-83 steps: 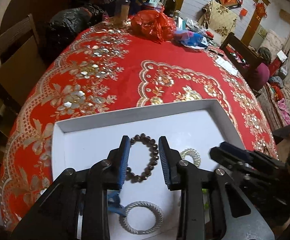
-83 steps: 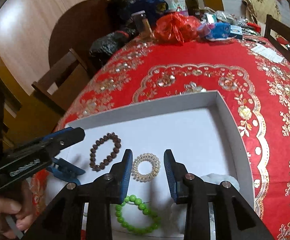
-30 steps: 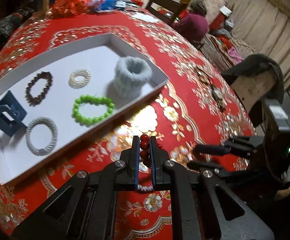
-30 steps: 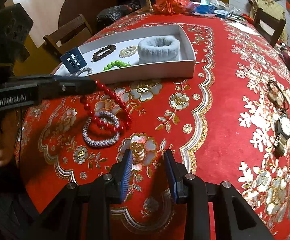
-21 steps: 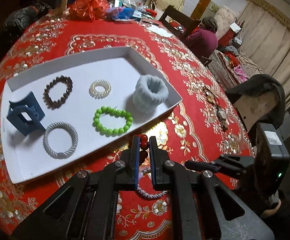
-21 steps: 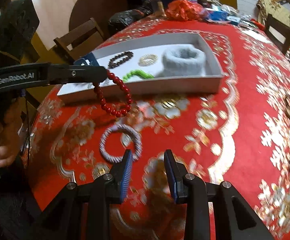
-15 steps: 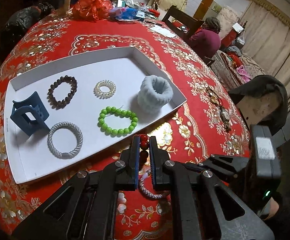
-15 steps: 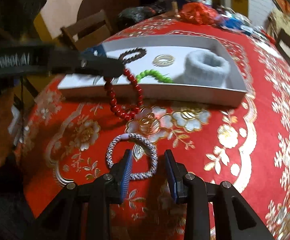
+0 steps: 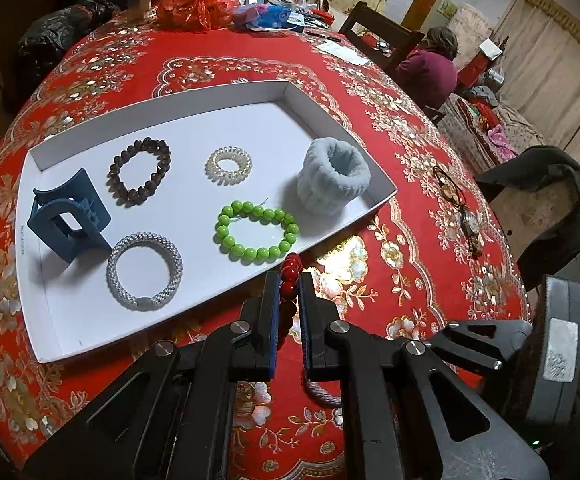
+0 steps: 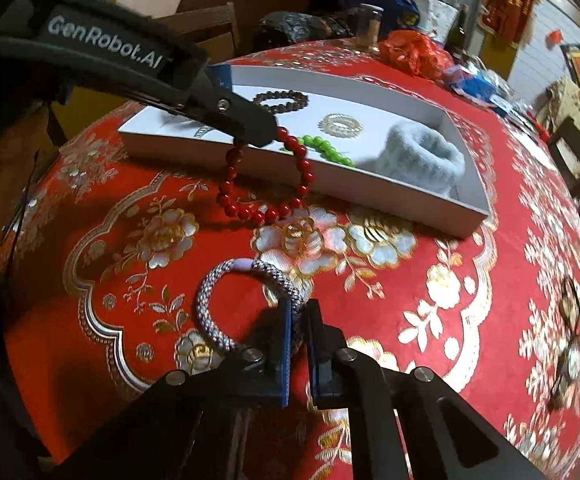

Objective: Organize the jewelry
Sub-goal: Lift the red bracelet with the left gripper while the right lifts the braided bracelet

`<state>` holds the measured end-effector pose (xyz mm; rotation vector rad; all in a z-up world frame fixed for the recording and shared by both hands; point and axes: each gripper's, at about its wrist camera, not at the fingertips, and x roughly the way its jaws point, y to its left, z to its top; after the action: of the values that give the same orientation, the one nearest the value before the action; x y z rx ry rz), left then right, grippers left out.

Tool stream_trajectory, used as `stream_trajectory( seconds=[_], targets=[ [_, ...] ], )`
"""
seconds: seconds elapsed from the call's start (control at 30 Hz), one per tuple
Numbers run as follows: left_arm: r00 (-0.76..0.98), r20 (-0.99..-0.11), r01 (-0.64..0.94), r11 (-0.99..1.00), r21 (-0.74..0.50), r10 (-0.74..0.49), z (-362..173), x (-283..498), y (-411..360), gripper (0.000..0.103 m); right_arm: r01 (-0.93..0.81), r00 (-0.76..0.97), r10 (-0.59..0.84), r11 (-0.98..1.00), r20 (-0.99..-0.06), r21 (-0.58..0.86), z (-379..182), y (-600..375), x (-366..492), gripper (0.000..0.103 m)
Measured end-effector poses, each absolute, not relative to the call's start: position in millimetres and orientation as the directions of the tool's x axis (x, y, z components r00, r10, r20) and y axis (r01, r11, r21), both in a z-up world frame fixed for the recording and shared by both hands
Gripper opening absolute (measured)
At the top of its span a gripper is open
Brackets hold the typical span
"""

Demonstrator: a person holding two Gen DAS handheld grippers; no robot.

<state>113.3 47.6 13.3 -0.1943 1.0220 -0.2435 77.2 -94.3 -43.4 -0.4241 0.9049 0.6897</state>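
Observation:
My left gripper (image 9: pixel 288 280) is shut on a red bead bracelet (image 9: pixel 290 276) and holds it above the cloth by the near wall of the white tray (image 9: pixel 61 332). In the right wrist view the red bracelet (image 10: pixel 265 184) hangs from the left gripper (image 10: pixel 263 132). My right gripper (image 10: pixel 298 320) is shut on a purple-grey braided hair tie (image 10: pixel 225 304) lying on the red tablecloth. The tray holds a green bead bracelet (image 9: pixel 257 231), a brown bead bracelet (image 9: pixel 139 176), a clear coil tie (image 9: pixel 229 165), a grey braided tie (image 9: pixel 144 271), a blue claw clip (image 9: pixel 67 218) and a fluffy pale-blue band (image 9: pixel 332 176).
A watch and a necklace (image 9: pixel 460 208) lie on the cloth to the right. A red bag (image 9: pixel 195 6), a bottle and clutter stand at the far end of the table. A chair with a dark jacket (image 9: pixel 546 208) stands to the right. A person (image 9: pixel 430 66) sits at the far right.
My right gripper has dropped onto the purple-grey hair tie and shut on it. My left gripper has carried the red bracelet closer to the tray's near wall.

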Motion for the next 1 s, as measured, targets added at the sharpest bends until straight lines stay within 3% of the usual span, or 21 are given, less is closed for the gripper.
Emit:
stream_trajectory(
  seconds=[0.27, 0.57, 1.0],
  targets=[
    [0.502, -0.815, 0.119, 0.956, -0.267, -0.29, 16, 113, 45, 0.008, -0.637, 0.456, 0.441, 0.768, -0.773, 0.063, -5, -125, 78, 0.006],
    [0.498, -0.844, 0.126, 0.98, -0.156, -0.199, 8, 111, 33, 0.008, -0.511, 0.51, 0.386, 0.855, -0.769, 0.09, -1, -145, 93, 0.006],
    [0.499, -0.849, 0.129, 0.984, -0.125, -0.173, 6, 109, 28, 0.008, -0.495, 0.522, 0.382, 0.864, -0.763, 0.093, 1, -146, 95, 0.006]
  ],
)
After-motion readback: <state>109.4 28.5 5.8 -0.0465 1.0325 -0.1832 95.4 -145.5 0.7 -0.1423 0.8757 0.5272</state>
